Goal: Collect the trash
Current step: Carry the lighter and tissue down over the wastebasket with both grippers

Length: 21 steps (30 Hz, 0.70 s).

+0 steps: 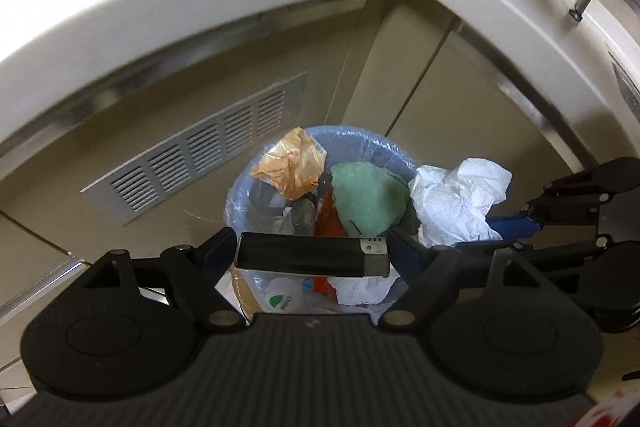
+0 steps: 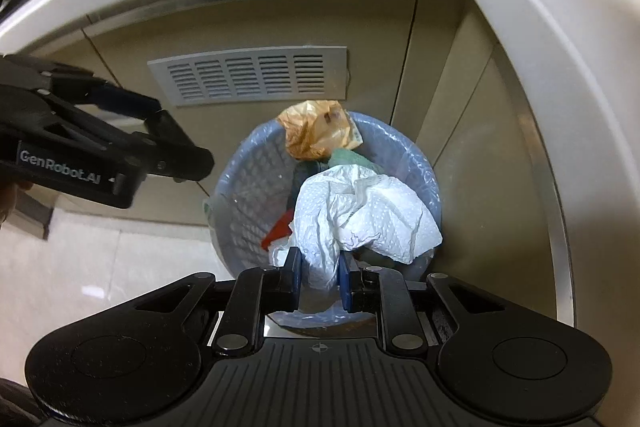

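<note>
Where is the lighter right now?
In the left wrist view, the lighter lies crosswise in the left gripper, above the bin.

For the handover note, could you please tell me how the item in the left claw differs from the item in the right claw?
The lighter in the left claw is rigid, black with a metal end, and spans wide-set fingers crosswise. The paper towel in the right claw is soft, white, crumpled, and pinched between close-set fingers. Both are held above the lined trash basket.
</note>
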Available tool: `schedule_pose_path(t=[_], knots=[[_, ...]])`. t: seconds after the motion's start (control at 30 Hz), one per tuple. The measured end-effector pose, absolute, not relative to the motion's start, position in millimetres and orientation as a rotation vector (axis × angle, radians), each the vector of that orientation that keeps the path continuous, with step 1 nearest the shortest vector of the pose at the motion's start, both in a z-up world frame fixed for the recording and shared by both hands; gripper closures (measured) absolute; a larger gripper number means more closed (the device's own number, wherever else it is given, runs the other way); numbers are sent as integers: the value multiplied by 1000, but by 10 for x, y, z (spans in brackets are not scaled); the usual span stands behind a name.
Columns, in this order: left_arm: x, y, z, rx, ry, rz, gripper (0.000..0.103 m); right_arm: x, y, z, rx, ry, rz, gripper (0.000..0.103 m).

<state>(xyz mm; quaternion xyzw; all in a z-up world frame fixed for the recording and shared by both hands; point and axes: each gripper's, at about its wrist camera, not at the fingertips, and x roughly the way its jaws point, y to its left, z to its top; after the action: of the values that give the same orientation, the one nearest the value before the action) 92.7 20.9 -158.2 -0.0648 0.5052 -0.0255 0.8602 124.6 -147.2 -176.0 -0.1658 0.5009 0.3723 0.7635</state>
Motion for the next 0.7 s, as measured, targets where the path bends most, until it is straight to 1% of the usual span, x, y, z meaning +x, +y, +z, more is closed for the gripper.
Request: schedule_pose_path(t=[0.27, 0.7], knots=[[1053, 90, -1694, -112, 1099, -80, 23, 1272, -1459, -1863, -384, 1117, 815, 84], [1142, 62, -1747, -113, 1110, -84, 23, 1299, -1404, -1955, -419, 1114, 810, 84]])
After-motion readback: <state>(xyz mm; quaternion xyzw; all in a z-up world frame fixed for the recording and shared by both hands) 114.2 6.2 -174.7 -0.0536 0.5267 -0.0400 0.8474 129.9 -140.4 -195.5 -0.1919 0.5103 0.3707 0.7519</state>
